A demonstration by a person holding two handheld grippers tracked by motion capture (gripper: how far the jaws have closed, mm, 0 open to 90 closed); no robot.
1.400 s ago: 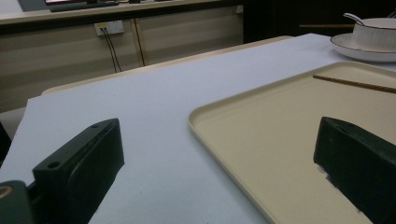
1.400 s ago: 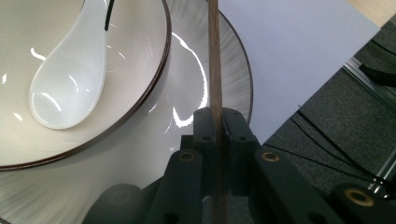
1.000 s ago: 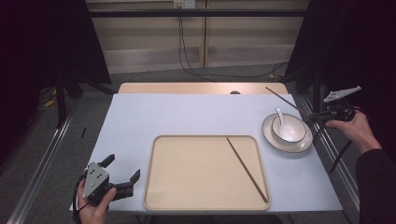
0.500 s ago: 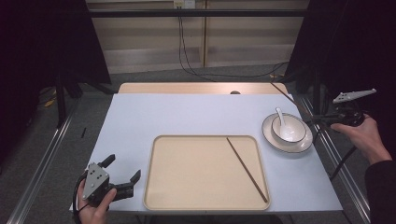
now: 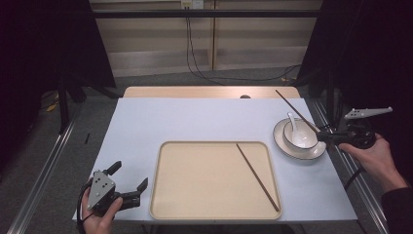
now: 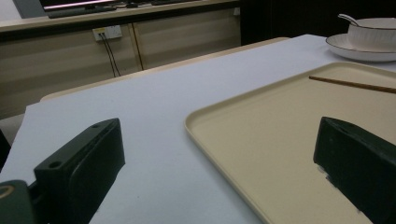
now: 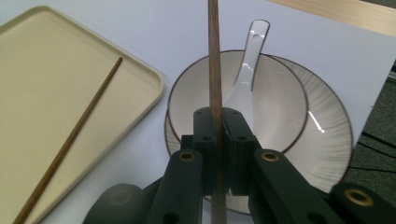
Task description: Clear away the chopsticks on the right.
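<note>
From the high view, the left tongs (image 5: 130, 189) rest spread apart at the bench's (image 5: 204, 117) seven o'clock corner beside the tray (image 5: 214, 214); the right tongs (image 5: 325, 137) clamp a chopstick (image 5: 297, 113) at three o'clock over the bowl (image 5: 298, 139). The left gripper view shows wide-apart jaws. The right gripper view shows the spoon (image 7: 247, 65) in the bowl and a second chopstick (image 7: 70, 140) on the tray.

**Around the bench**

A pale blue sheet is covering the bench (image 5: 195, 122), leaving a wooden strip (image 5: 195, 91) showing along the far edge. Behind it, 2 dark cables (image 5: 191, 53) are hanging from a wall outlet (image 5: 189, 4) and trailing across the grey floor (image 5: 160, 80). Beige panels (image 5: 263, 48) are lining the back wall. Black curtains (image 5: 44, 44) are hanging at both sides, and a metal rail (image 5: 44, 170) is running along the floor at the left.
</note>
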